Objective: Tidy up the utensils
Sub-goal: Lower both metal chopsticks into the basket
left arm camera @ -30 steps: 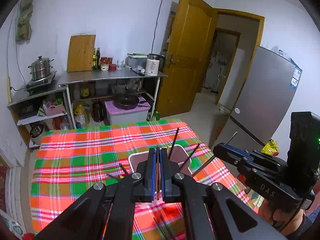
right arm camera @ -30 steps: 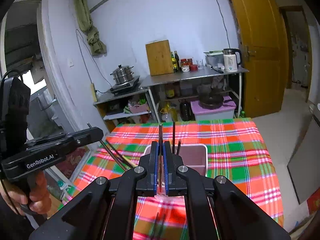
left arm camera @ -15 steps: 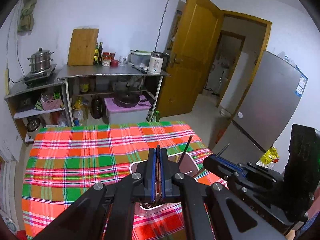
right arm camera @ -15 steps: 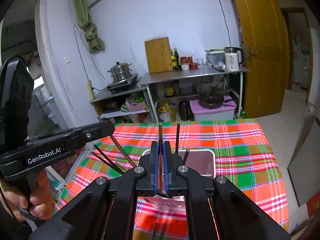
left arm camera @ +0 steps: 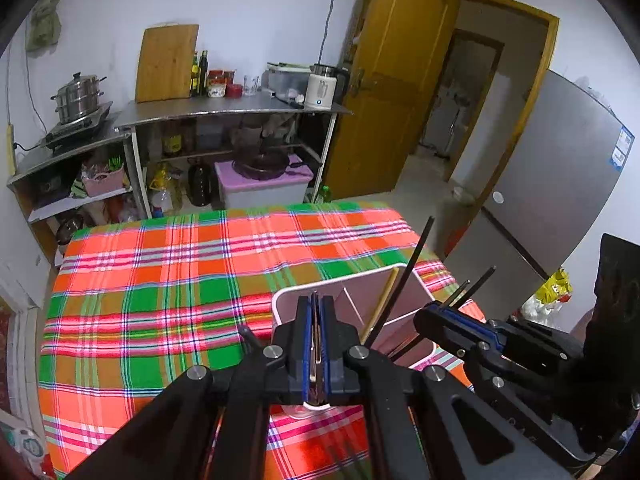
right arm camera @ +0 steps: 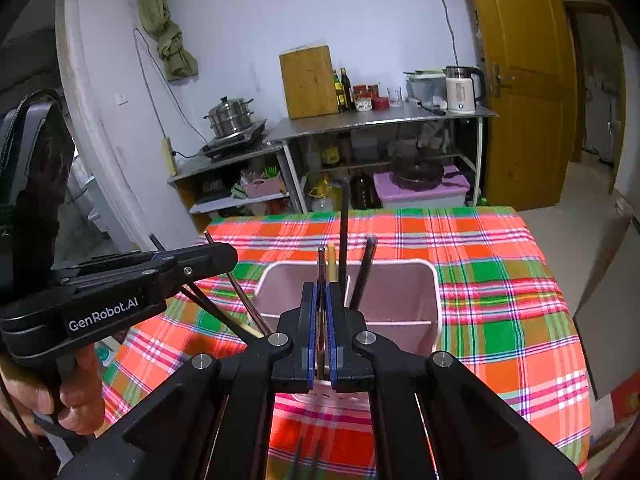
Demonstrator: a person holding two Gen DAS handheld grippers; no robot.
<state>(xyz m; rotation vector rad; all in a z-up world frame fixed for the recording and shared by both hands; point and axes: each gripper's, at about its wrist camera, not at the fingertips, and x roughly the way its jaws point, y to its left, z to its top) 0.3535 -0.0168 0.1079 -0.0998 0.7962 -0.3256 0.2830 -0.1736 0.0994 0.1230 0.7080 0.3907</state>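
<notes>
Two tools are hovering over one pink, divided utensil holder [right arm camera: 394, 300] standing on the plaid-covered counter [left arm camera: 160, 280]. The left tool [left arm camera: 316, 336] is pinching thin chopsticks between pressed-together blue pads; the right tool [right arm camera: 322, 328] is likewise clamping a bundle of chopsticks [right arm camera: 323, 264]. Two dark chopsticks [right arm camera: 352, 256] and one pale one are standing tilted in the holder's left compartment. Only the right view is showing the person's left hand [right arm camera: 60, 392].
</notes>
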